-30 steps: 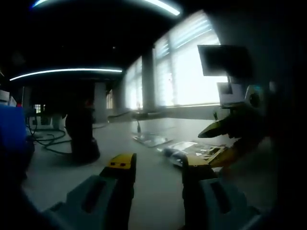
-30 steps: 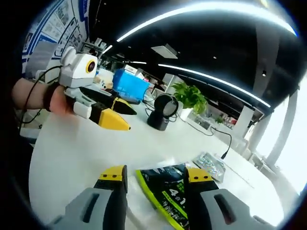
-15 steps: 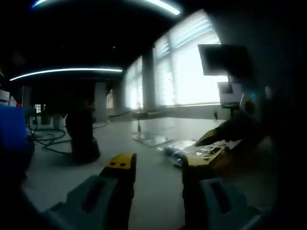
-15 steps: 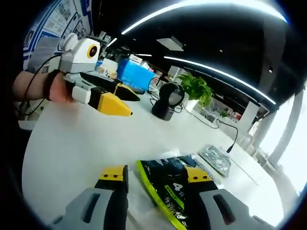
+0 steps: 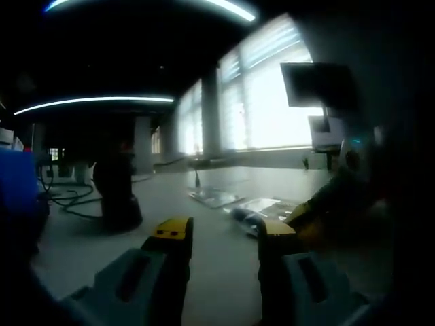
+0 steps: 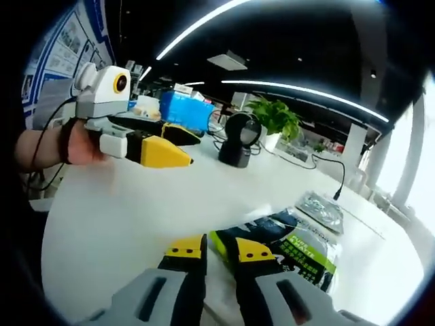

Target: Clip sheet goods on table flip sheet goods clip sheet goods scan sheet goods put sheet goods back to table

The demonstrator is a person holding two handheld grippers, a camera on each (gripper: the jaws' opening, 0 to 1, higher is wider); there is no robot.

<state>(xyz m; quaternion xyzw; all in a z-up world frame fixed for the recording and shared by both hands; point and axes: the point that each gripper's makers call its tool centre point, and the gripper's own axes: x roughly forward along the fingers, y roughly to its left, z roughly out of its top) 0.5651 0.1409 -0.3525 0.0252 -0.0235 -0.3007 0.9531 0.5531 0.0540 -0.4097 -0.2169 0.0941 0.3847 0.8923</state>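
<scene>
While the right gripper (image 6: 216,248) pinches, jaws narrowed, the near edge of the green packet (image 6: 289,241) lying flat on the table (image 6: 115,217), the left gripper (image 5: 221,231) waits wide at ten o'clock; flipping, scanning and returning seemingly remain.

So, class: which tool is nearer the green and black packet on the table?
Right. The right tool has its tips at the green and black packet's near edge; the left tool hangs off to the side, above bare table.
</scene>
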